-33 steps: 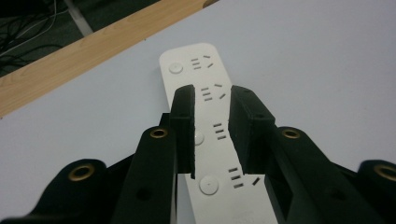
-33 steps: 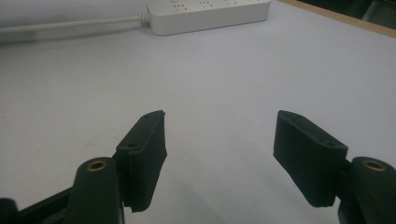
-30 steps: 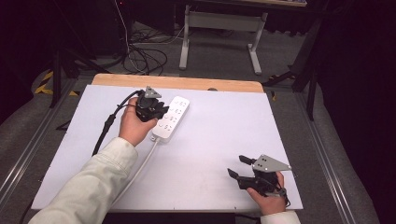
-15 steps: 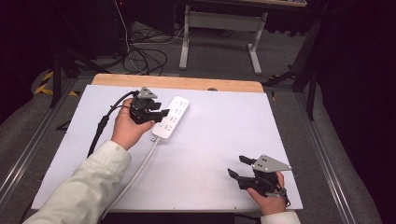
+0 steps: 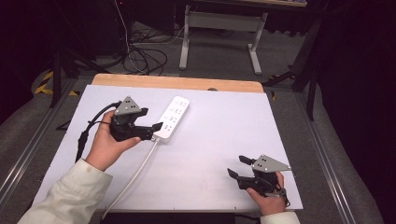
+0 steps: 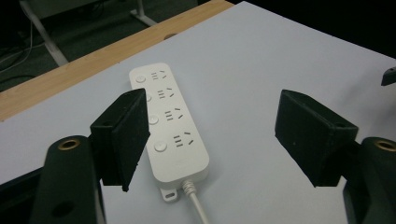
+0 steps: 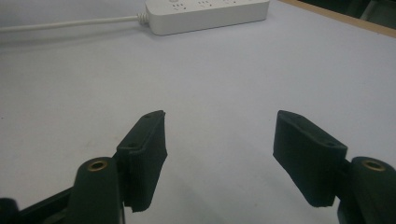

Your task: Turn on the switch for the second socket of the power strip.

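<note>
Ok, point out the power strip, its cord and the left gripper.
power strip (image 6: 169, 125): left gripper view, on its white top face among the sockets.
cord (image 5: 135, 173): high view, midway along the white cable.
left gripper (image 5: 158, 126): high view, between its open jaw tips.

No legible text, brand, number or label in any view. The white power strip (image 6: 166, 129), centre-left of the left gripper view, bears only socket slots and round buttons; no printing can be made out. Yellow-and-black hazard striping (image 5: 43, 84) sits on the floor at the left edge of the high view: a marking, no words.
</note>
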A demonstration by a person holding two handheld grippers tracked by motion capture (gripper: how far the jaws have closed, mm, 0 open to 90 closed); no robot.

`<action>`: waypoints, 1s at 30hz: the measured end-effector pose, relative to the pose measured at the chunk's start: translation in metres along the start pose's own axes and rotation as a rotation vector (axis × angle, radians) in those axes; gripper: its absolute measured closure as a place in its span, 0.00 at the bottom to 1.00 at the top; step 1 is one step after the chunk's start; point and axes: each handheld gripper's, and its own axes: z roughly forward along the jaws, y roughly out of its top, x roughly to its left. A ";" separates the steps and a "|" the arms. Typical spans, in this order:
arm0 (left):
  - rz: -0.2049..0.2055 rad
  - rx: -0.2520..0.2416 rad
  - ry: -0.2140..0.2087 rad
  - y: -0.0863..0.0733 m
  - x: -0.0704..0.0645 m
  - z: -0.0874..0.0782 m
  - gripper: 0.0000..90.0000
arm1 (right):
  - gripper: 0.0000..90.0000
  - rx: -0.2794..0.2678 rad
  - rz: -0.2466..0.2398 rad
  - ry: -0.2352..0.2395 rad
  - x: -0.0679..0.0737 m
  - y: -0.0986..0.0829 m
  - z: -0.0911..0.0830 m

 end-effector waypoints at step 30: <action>-0.047 -0.125 -0.016 -0.113 0.002 -0.078 0.20 | 0.37 -0.025 0.002 0.017 0.001 0.001 -0.002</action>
